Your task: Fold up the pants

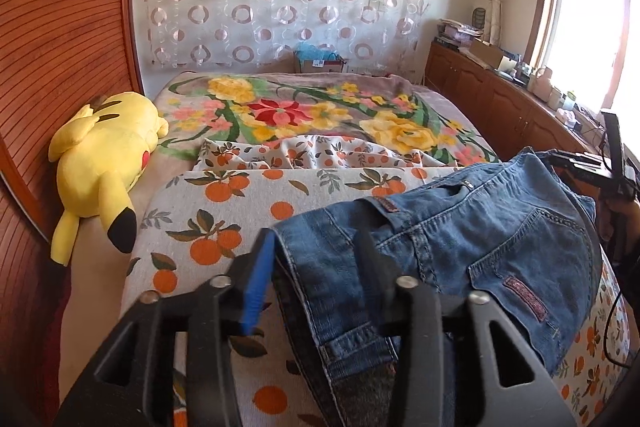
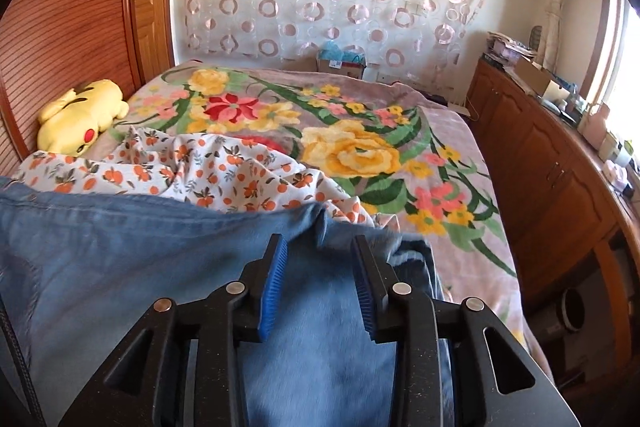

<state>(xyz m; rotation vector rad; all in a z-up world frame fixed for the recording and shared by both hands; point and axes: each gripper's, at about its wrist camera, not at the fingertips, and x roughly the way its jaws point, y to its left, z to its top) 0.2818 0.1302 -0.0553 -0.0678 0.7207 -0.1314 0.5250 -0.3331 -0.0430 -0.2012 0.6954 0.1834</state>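
The pants [image 1: 460, 247] are blue denim jeans with pale stitching, lying bunched on the orange-print sheet of the bed. The waistband end faces the near edge, a back pocket up; they seem folded over

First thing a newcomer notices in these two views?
The blue jeans in the foreground, lying on the orange-print sheet, with both grippers' jaws apart over the denim. Then the yellow plush toy at the bed's left edge, and the flowered blanket beyond.

Left tongs [image 1: 316, 247]: I see black linkage arms, silver rivets, blue ribbed pad.
Right tongs [image 2: 320, 247]: my view shows matching black frame, two blue pads.
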